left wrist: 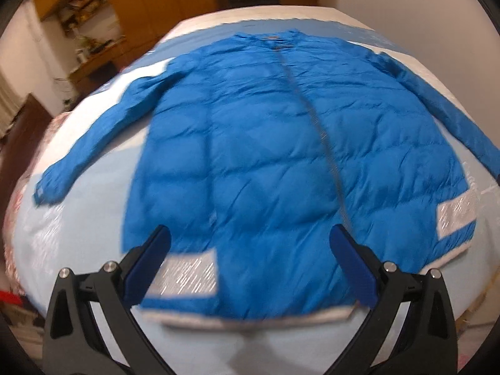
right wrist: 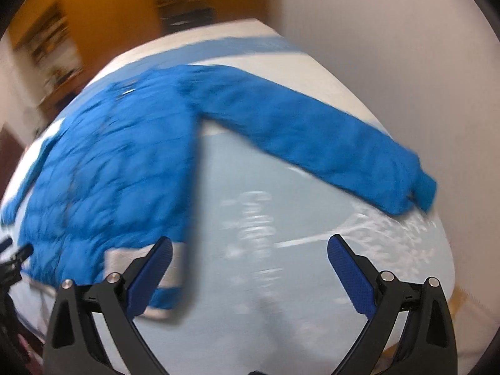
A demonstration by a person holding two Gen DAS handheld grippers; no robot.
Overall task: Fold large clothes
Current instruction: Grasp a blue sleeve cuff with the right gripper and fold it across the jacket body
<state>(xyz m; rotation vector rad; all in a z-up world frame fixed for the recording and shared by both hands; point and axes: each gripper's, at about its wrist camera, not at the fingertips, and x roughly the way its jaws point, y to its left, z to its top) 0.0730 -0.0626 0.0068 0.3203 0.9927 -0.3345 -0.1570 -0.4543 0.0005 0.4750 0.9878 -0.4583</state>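
Blue quilted jacket (left wrist: 281, 156) lies spread flat, front up, zipper (left wrist: 315, 118) closed, on a pale blue bed (left wrist: 93, 193), both sleeves stretched outward. Left tool (left wrist: 250, 240) hovers released above the hem, its fingers wide apart and holding nothing. Right tool (right wrist: 250, 250) hangs likewise released over bare bedding between the hem corner and right sleeve (right wrist: 312, 131). Wooden shelves (left wrist: 84, 9) stand behind.

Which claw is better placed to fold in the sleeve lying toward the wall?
Probably the right claw: open, over the bed beside that sleeve. The left claw hangs over the blue jacket hem.
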